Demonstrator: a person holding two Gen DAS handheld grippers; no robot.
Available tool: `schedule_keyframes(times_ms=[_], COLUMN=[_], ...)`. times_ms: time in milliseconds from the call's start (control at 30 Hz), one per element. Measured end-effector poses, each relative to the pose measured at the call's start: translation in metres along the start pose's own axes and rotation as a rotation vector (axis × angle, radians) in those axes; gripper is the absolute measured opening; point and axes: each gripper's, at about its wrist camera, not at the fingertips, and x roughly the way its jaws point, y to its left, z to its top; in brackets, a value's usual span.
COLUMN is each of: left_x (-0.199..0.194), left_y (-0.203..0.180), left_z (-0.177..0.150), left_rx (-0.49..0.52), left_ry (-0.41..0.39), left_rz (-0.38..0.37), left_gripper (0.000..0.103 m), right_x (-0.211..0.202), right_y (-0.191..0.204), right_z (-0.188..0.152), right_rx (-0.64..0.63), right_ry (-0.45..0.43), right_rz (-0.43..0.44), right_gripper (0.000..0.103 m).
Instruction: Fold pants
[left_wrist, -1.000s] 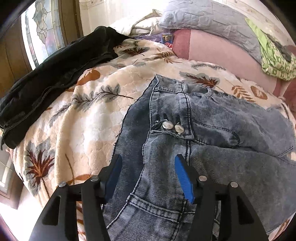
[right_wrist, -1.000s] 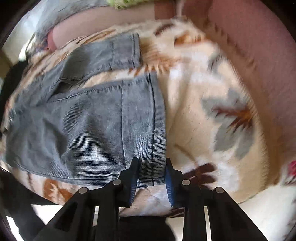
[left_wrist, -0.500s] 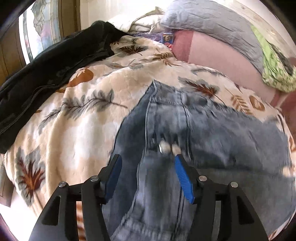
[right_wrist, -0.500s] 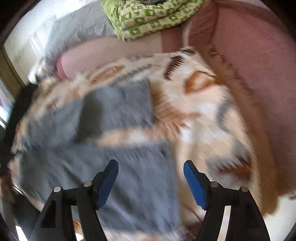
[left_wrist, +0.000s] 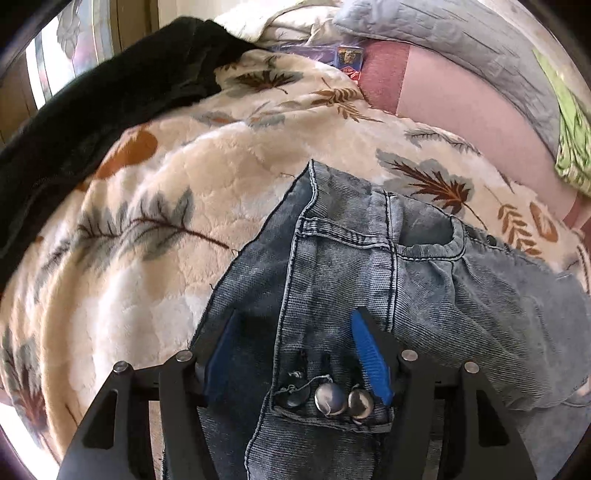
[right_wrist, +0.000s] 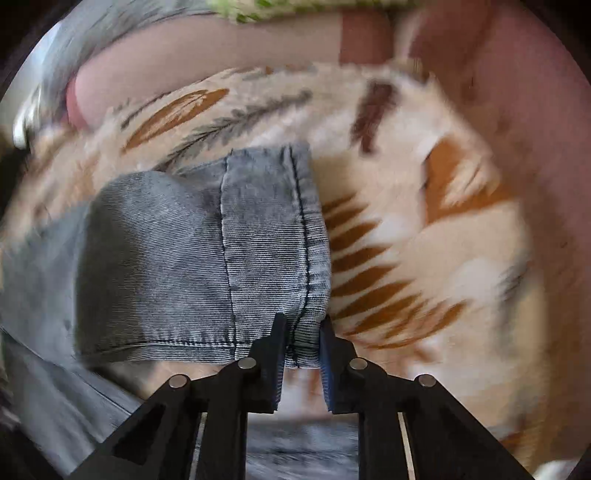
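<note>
Item one: one pair of grey-blue denim pants (left_wrist: 369, 266), lying on the blanket on my side of the bed, waistband toward the left wrist camera and one leg end in the right wrist camera.

Item two: two silver buttons (left_wrist: 343, 402) side by side on the waistband, with one dark buttonhole tab just left of them.

Item three: one hemmed leg cuff (right_wrist: 273, 240), showing two lines of stitching; the rest of that leg runs off to the left, blurred.

Item four: my left gripper (left_wrist: 295, 354), one, blue pads spread and opening further, the waistband between them with clear gaps to both pads, so nothing is pinched.

Item five: my right gripper (right_wrist: 302, 343), one, jaws closing on the bottom corner of the cuff, the denim squeezed between both pads.

Surface: one cream plush blanket (left_wrist: 155, 229) printed with grey, brown and orange leaves, covering the bed under the pants.

Also on the bed: one black garment (left_wrist: 92, 110) heaped along the blanket's far left edge; one pink bolster or cushion (left_wrist: 461, 110) behind the blanket; one grey quilted pillow (left_wrist: 461, 40) on top of it; one green patterned cloth (left_wrist: 572, 147) at the right edge.

Room: one patterned glass window (left_wrist: 74, 48) in wooden framing at upper left.
</note>
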Motion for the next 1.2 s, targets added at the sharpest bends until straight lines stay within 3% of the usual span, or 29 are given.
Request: schedule_keyframes(times_ms=[133, 233, 267, 333, 367, 400, 467, 500, 633, 800, 833, 900, 1000, 1067, 1133, 1200], left_x=[0.002, 0.003, 0.003, 0.002, 0.002, 0.002, -0.004, -0.01, -0.034, -0.014, -0.006, 0.016, 0.027, 0.03, 0.049, 0.06], left_y=[0.001, 0.001, 0.001, 0.0, 0.001, 0.001, 0.003, 0.005, 0.015, 0.023, 0.022, 0.02, 0.012, 0.003, -0.007, -0.011], left_z=[0.002, 0.003, 0.003, 0.002, 0.002, 0.003, 0.005, 0.007, 0.019, 0.045, 0.05, 0.062, 0.076, 0.083, 0.089, 0.089], left_rx=[0.003, -0.001, 0.0, 0.003, 0.004, -0.001, -0.022, -0.04, -0.095, -0.111, -0.109, -0.105, -0.089, -0.059, -0.024, -0.034], left_ry=[0.004, 0.009, 0.008, 0.005, 0.005, 0.006, -0.005, -0.033, -0.142, -0.054, -0.034, 0.023, 0.041, 0.032, 0.101, 0.147], left_rz=[-0.002, 0.0, 0.004, 0.008, 0.009, 0.007, 0.006, 0.004, -0.051, -0.092, -0.088, -0.085, -0.077, -0.088, -0.079, -0.065], left_gripper=[0.065, 0.067, 0.067, 0.067, 0.068, 0.068, 0.068, 0.068, 0.068, 0.068, 0.068, 0.068, 0.068, 0.068, 0.068, 0.068], right_x=[-0.017, 0.024, 0.022, 0.009, 0.002, -0.008, -0.023, -0.027, -0.01, 0.042, 0.051, 0.058, 0.036, 0.023, 0.048, 0.051], right_y=[-0.008, -0.007, -0.009, -0.02, -0.026, -0.031, -0.035, -0.037, -0.037, -0.034, -0.031, -0.018, -0.007, -0.002, 0.001, 0.002], right_z=[-0.012, -0.023, -0.024, -0.016, -0.012, -0.006, 0.009, 0.017, 0.047, 0.082, 0.084, 0.086, 0.086, 0.083, 0.082, 0.079], right_rx=[-0.048, -0.063, -0.056, 0.043, 0.083, 0.111, 0.13, 0.147, 0.231, 0.311, 0.3, 0.231, 0.164, 0.129, 0.118, 0.103], right_ry=[-0.051, 0.08, 0.049, 0.046, 0.034, 0.002, -0.059, -0.086, -0.108, -0.056, -0.032, -0.008, -0.08, -0.128, -0.024, -0.041], right_rz=[-0.127, -0.075, -0.074, 0.012, 0.073, 0.084, 0.056, 0.084, 0.215, 0.273, 0.286, 0.244, 0.188, 0.12, 0.136, 0.152], right_gripper=[0.013, 0.021, 0.022, 0.037, 0.057, 0.065, 0.07, 0.071, 0.072, 0.071, 0.066, 0.047, 0.028, 0.028, 0.029, 0.039])
